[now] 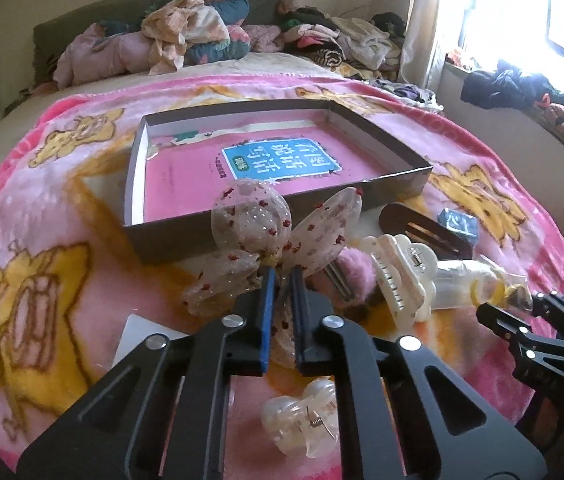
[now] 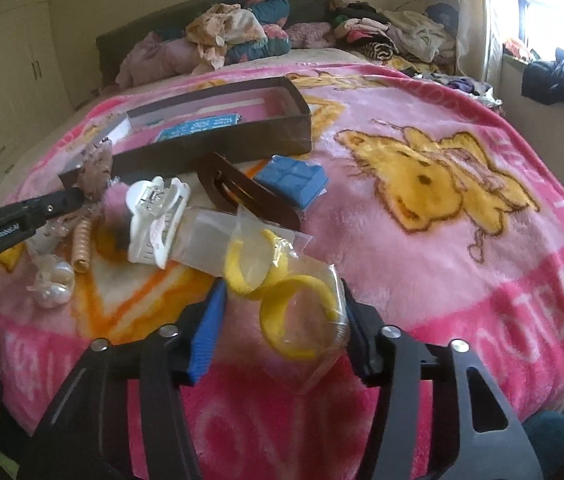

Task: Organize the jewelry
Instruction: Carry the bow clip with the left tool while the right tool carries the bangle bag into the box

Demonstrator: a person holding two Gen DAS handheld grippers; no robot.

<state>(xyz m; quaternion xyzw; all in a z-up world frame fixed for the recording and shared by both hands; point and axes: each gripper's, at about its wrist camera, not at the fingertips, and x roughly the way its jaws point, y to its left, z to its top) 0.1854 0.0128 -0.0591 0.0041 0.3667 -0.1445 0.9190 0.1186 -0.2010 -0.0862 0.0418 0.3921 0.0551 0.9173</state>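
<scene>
My left gripper point(image 1: 284, 274) is shut on a sheer bow hair clip point(image 1: 257, 232) with red specks, held just above the blanket near the front wall of the shallow brown box point(image 1: 398, 182). The box holds a pink book point(image 1: 249, 164). My right gripper point(image 2: 282, 292) is open, its fingers on either side of a clear bag of yellow hair ties point(image 2: 282, 284). A white claw clip point(image 1: 402, 276) point(image 2: 157, 216), a brown barrette point(image 1: 426, 232) point(image 2: 241, 196), a pearly clip point(image 1: 302, 420) point(image 2: 55, 280) and a pink fluffy tie point(image 1: 356, 268) lie on the blanket.
A pink cartoon blanket point(image 2: 442, 240) covers the bed. A small blue box point(image 2: 294, 180) point(image 1: 458, 222) lies beside the barrette. A tan spiral hair tie point(image 2: 81, 248) is near the pearly clip. Piled clothes point(image 1: 185, 36) line the headboard. A window sill is at right.
</scene>
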